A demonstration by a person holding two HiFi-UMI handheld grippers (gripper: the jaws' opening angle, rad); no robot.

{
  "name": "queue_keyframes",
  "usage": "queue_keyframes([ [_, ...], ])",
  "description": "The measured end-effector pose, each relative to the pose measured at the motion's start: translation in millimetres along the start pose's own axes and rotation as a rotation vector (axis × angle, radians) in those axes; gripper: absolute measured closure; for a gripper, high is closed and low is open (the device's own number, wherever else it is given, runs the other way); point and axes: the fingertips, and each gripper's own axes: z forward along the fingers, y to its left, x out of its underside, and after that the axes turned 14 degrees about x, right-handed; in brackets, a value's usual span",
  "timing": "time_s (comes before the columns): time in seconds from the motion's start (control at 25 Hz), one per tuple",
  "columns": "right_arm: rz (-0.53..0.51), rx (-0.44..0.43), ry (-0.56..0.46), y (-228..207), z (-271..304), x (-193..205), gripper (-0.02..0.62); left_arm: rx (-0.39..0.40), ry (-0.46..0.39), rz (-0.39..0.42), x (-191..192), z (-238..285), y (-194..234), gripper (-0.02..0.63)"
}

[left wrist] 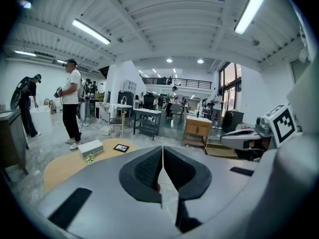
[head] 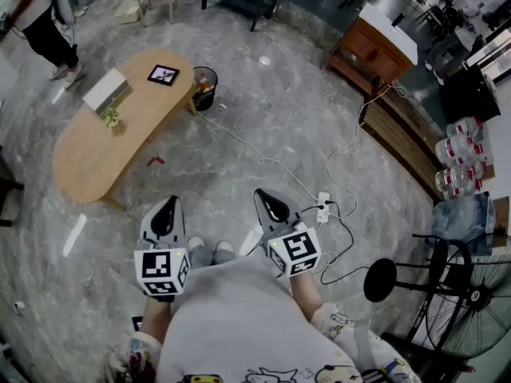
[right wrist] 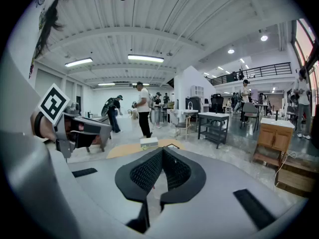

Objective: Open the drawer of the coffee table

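The coffee table (head: 92, 154) is a long oval wooden one on the marble floor, up and left in the head view; no drawer shows from here. It carries a white box (head: 105, 90), a black tablet (head: 163, 75) and a small green thing. Both grippers hang close to my body, well short of the table. My left gripper (head: 168, 211) is shut with nothing between its jaws. My right gripper (head: 271, 203) is shut and empty too. In the left gripper view the table (left wrist: 65, 166) lies ahead, beyond the closed jaws (left wrist: 162, 151). The right gripper view shows the table (right wrist: 127, 150) past its shut jaws (right wrist: 162, 153).
A black bin (head: 204, 87) stands at the table's far end. A white cable and a power strip (head: 322, 207) lie on the floor ahead right. A fan (head: 467, 298) and a wooden cabinet (head: 375, 50) stand at the right. A person (head: 40, 26) stands beyond the table.
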Motion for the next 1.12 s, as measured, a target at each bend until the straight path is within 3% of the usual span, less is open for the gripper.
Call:
queue_keyframes([
  [0.52,0.065,-0.019,0.002,-42,-12,8,0.588,-0.047,-0.043,-0.025,-3,13,-20,0.592],
  [0.64,0.072,-0.03,0.003,-49,-10,7,0.521,-0.047,-0.046,-0.031,-6,19,-21,0.532],
  [0.84,0.092,-0.039,0.018,-54,5,7,0.466,-0.053,-0.032,-0.035,-5,29,-13,0.501],
  [1.12,0.117,-0.057,0.033,-59,57,2,0.41,-0.056,-0.017,-0.035,-11,67,29,0.452],
])
